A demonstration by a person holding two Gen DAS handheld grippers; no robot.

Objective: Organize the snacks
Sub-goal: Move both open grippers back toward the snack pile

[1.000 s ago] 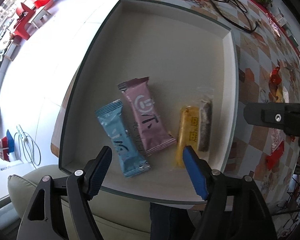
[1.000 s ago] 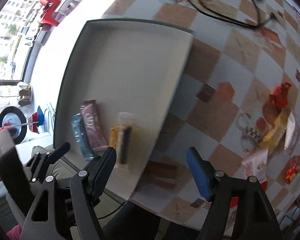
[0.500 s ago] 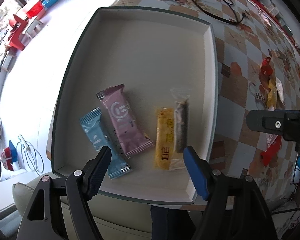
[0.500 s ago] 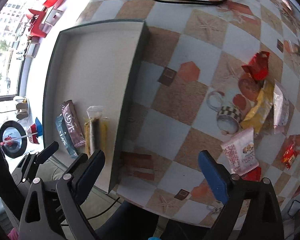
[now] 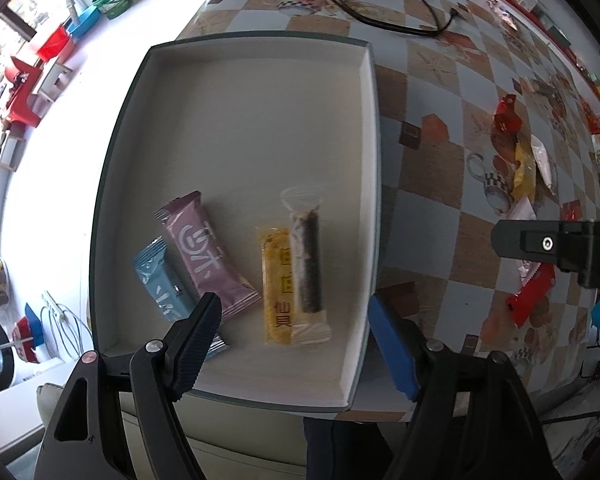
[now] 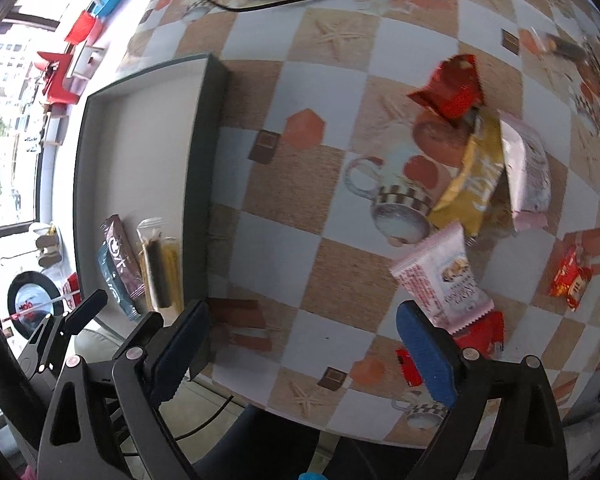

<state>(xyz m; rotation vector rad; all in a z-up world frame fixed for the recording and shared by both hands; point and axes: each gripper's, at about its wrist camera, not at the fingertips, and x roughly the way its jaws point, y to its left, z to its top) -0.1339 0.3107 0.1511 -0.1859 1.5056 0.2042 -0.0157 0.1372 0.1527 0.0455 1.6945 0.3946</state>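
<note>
With the right gripper (image 6: pixel 302 354) spread and empty, pinch the light, crinkly, slippery pink-white snack packet (image 6: pixel 444 278), lying well right of the tray (image 6: pixel 198 184), across its flat middle.

Checkered table (image 6: pixel 332 272) w/ tray (image 5: pixel 374 184), snack pkts (image 6: pixel 444 280), cable (image 5: pixel 380 20)

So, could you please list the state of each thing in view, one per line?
Left tool: open, empty.
Right tool: open, empty.
Tray: holds four snacks.
Blue bar: flat in tray.
Pink bar: flat in tray.
Yellow bar: flat in tray.
Pink-white packet: on table, outside tray.
</note>
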